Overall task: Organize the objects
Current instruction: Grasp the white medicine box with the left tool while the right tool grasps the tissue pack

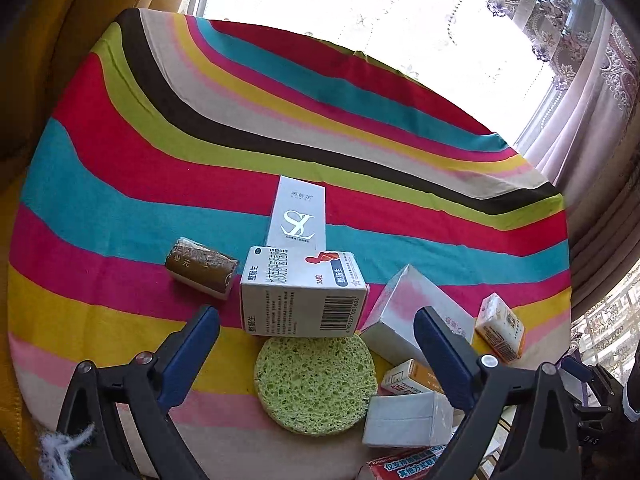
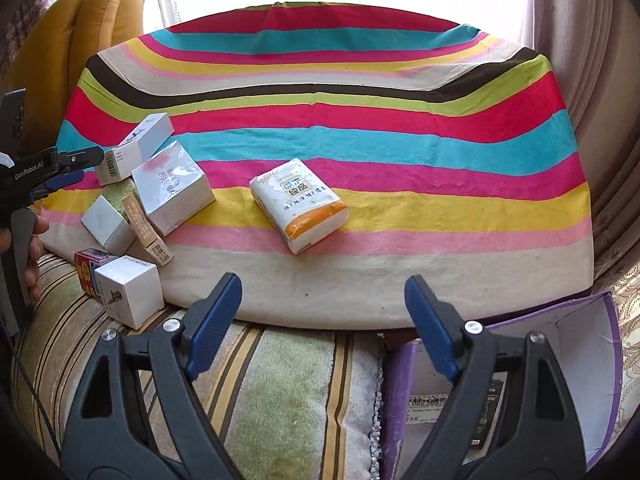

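Where pink meets yellow, tissue pack (image 2: 299, 205) lengthwise toward near-right.

both wrist cams face striped cloth (image 1: 120, 184); share tissue pack (image 2: 299, 204).

A white medicine box (image 1: 303, 292) with a barcode lies on its side against a round green sponge (image 1: 315, 385). Behind it lies a flat white "SL" box (image 1: 298, 216), and a brown-wrapped roll (image 1: 201, 273) lies to its left. A tissue pack (image 2: 299, 204) with an orange band lies apart from the cluster of small white cartons (image 2: 170, 196).
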A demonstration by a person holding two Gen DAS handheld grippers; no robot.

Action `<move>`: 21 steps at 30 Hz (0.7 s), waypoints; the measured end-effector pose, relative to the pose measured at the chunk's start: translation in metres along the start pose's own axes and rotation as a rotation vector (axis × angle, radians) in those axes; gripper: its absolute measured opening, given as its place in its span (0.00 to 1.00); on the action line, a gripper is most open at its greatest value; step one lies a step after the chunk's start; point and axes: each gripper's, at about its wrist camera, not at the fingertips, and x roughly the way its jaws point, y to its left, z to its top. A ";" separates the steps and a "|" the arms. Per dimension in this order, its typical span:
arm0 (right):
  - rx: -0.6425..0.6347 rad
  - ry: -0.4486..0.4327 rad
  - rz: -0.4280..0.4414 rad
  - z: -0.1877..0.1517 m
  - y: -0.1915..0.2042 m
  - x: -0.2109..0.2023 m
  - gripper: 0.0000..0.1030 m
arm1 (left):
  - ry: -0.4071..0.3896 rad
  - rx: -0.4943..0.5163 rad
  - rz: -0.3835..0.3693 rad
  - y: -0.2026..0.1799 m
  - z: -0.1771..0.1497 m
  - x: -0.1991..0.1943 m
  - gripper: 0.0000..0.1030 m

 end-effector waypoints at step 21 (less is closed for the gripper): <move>-0.138 0.061 0.087 0.053 0.011 0.077 0.87 | 0.056 0.038 0.011 0.006 0.010 0.038 0.74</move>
